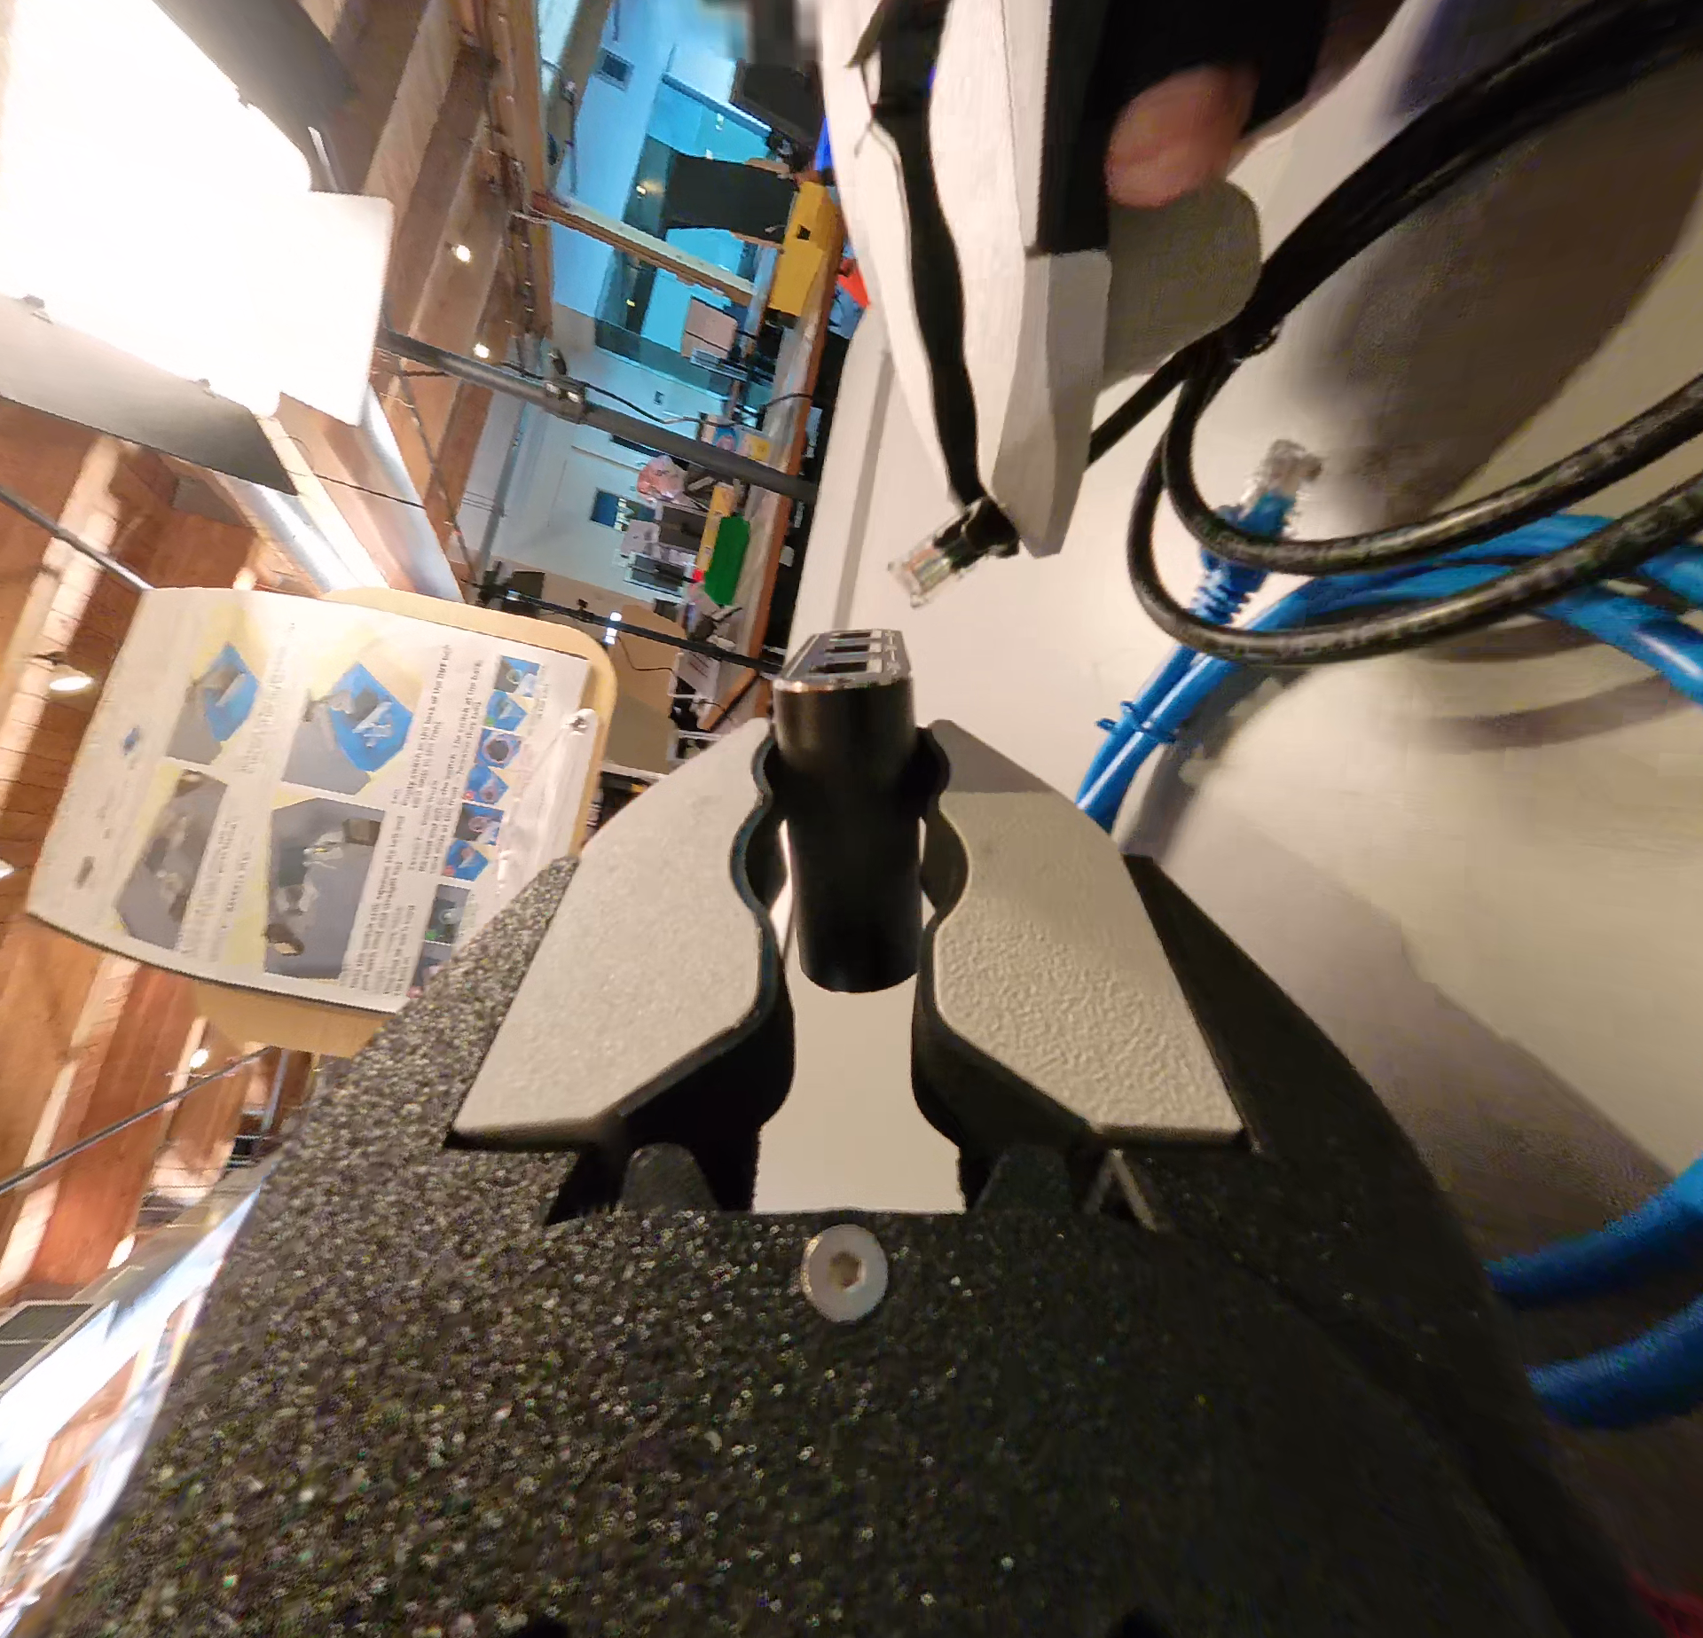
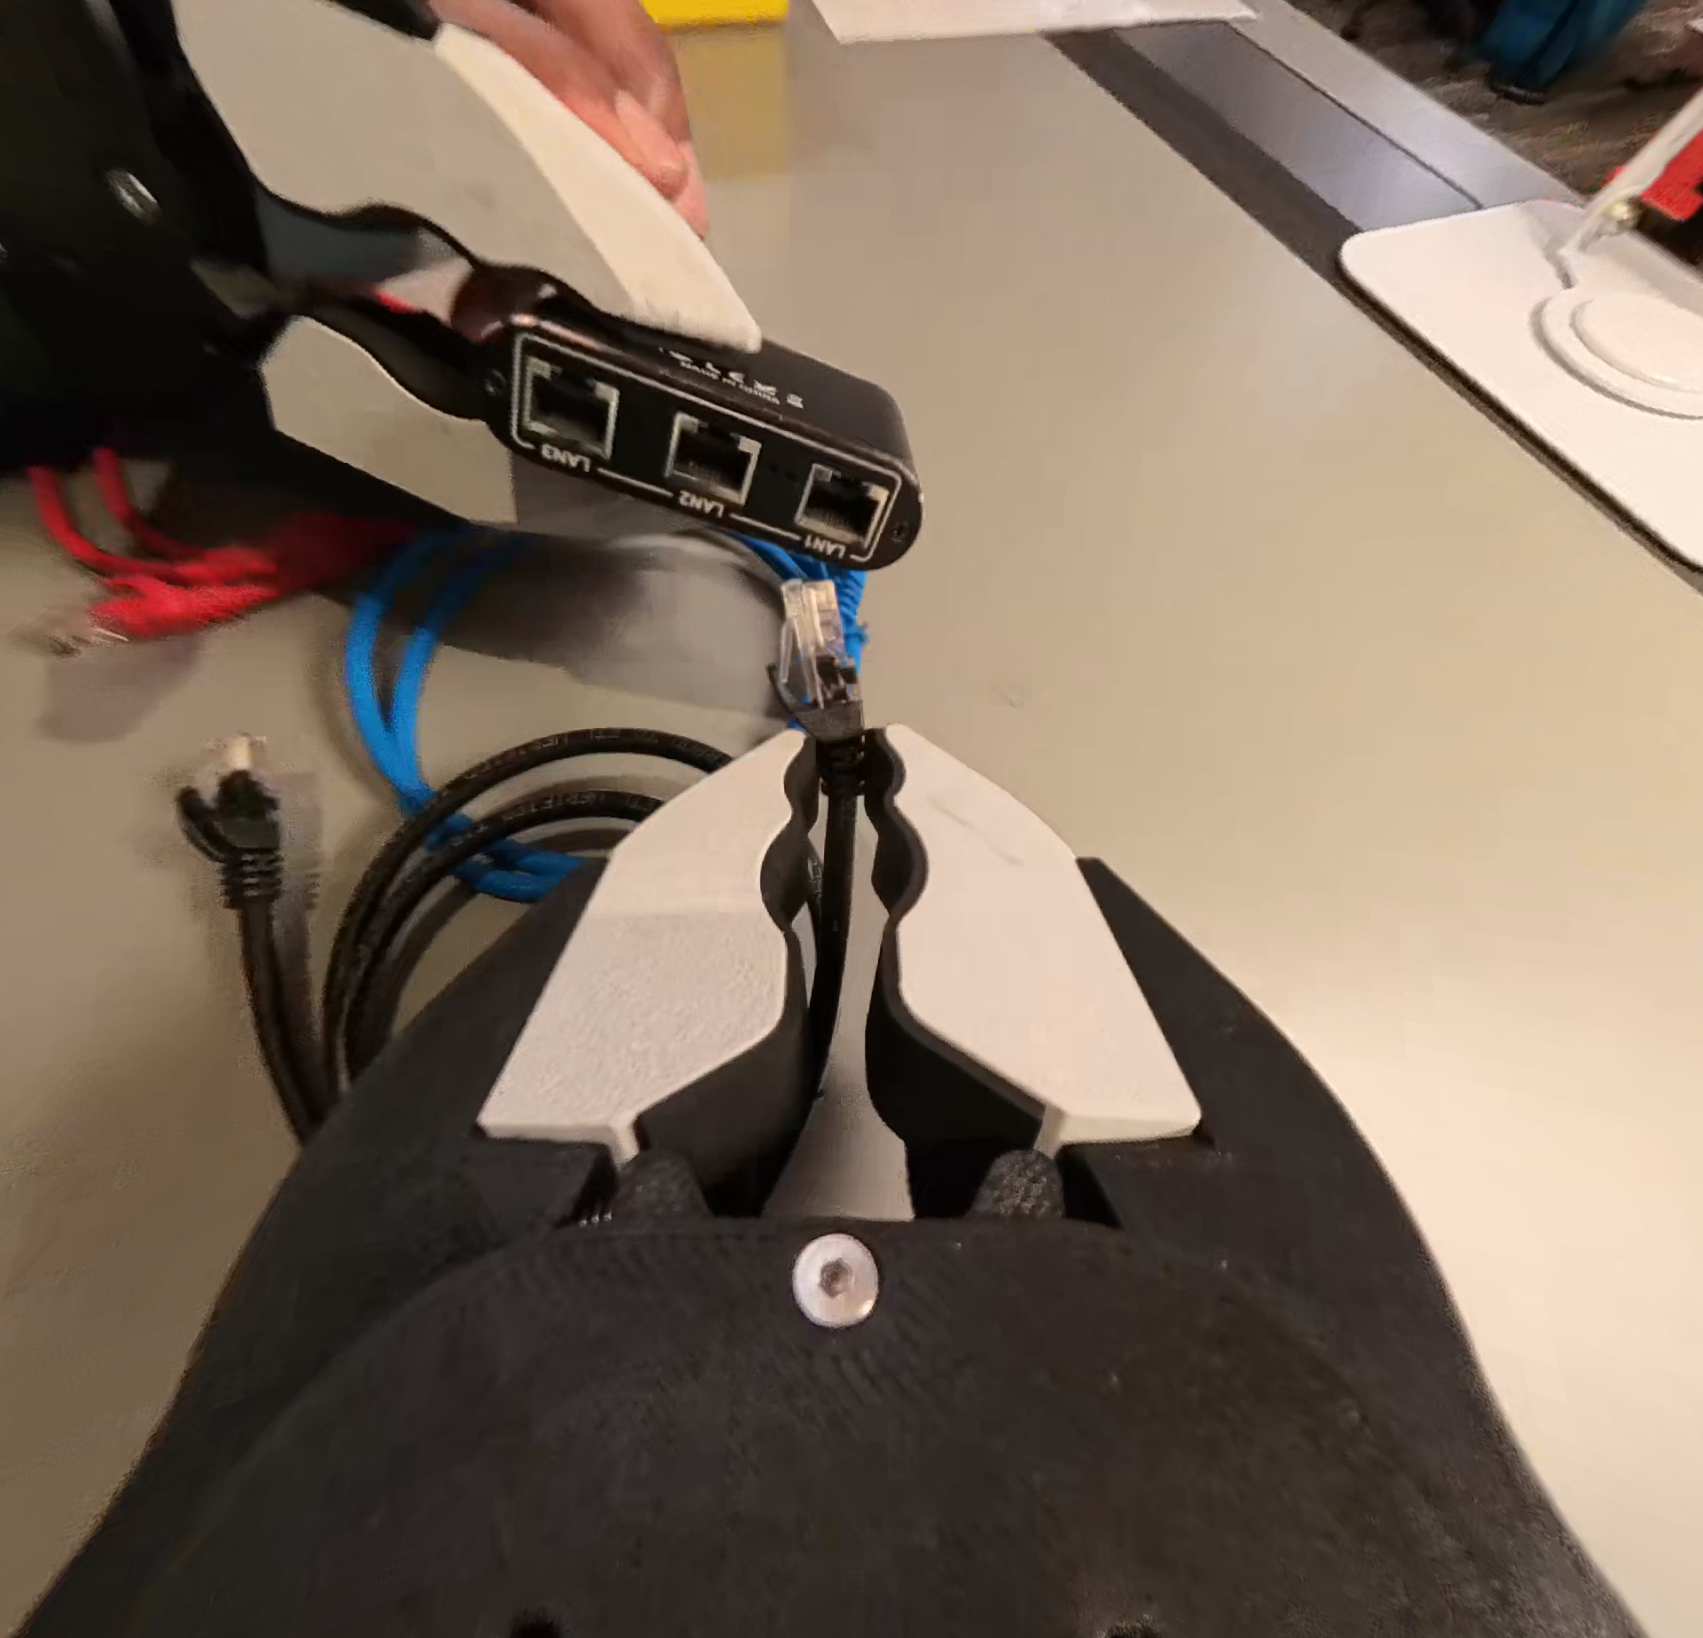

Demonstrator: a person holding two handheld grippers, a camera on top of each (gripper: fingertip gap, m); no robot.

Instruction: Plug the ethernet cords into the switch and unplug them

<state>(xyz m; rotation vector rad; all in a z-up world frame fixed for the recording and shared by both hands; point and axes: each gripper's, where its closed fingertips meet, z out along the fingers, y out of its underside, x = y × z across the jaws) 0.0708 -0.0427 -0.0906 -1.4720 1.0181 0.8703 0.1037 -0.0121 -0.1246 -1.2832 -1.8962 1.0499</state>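
Above the pale grey worktop (image 2: 1152, 506), the left gripper (image 1: 850, 746) is clamped on the small black three-port switch (image 2: 710, 451), all ports empty. The right gripper (image 2: 843, 741) pinches a black ethernet cord (image 2: 837, 903) just behind its clear plug (image 2: 811, 645), which sits just below the switch's end port. A coiled blue cord (image 2: 387, 672) and red cord (image 2: 175, 580) lie on the worktop near its left edge.

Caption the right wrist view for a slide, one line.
Right claw shut on black ethernet cord, plug just short of the empty-ported switch held by left claw.
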